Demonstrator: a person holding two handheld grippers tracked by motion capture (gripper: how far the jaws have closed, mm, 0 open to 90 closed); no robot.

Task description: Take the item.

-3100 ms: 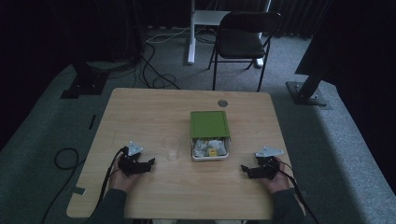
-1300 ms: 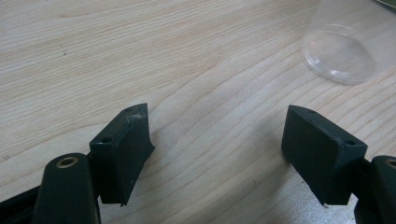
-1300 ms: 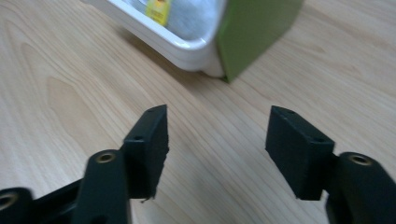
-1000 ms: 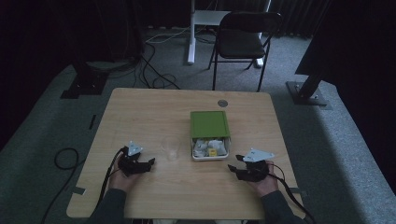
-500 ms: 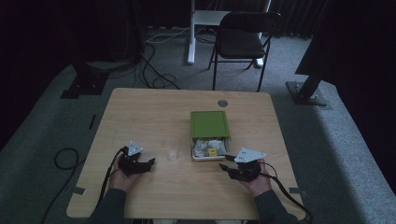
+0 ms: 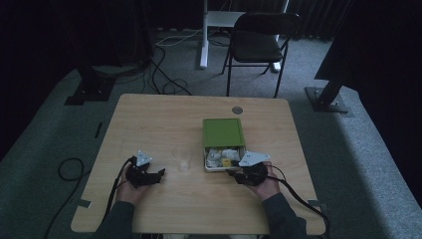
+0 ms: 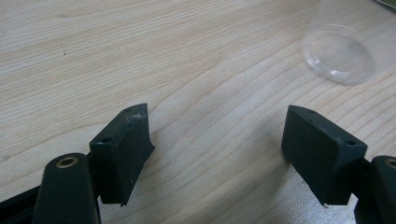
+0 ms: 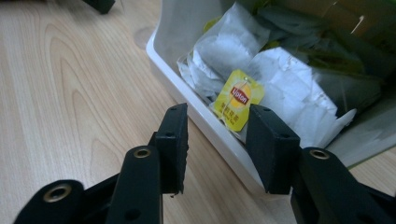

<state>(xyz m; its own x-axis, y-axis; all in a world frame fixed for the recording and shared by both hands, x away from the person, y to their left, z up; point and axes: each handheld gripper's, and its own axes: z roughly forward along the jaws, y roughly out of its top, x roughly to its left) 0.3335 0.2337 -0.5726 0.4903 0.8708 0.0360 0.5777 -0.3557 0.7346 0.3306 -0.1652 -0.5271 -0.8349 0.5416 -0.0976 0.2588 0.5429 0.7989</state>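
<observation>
**Colours on the table**

The table (image 6: 164,114) is pale wood with a wavy brown grain. The box (image 6: 216,168) is white, its lid (image 6: 223,132) plain leaf green. Inside lie white paper tea bags (image 8: 285,88); one tag (image 8: 239,99) is yellow with a red logo and dark print. The cup (image 7: 343,49) is clear and colourless. The left tool (image 6: 160,174) and right tool (image 6: 232,173) are both black, with brass-coloured rivets and a light grey plate on top. Sleeves (image 6: 279,214) are dark grey-green. The carpet (image 6: 45,139) is grey-green, the chair (image 6: 259,42) black.

studio/lab | black curtains (image 6: 59,30) | rig stand bases (image 6: 328,102) | floor cables (image 6: 164,74) | folding chair (image 6: 259,45)
</observation>
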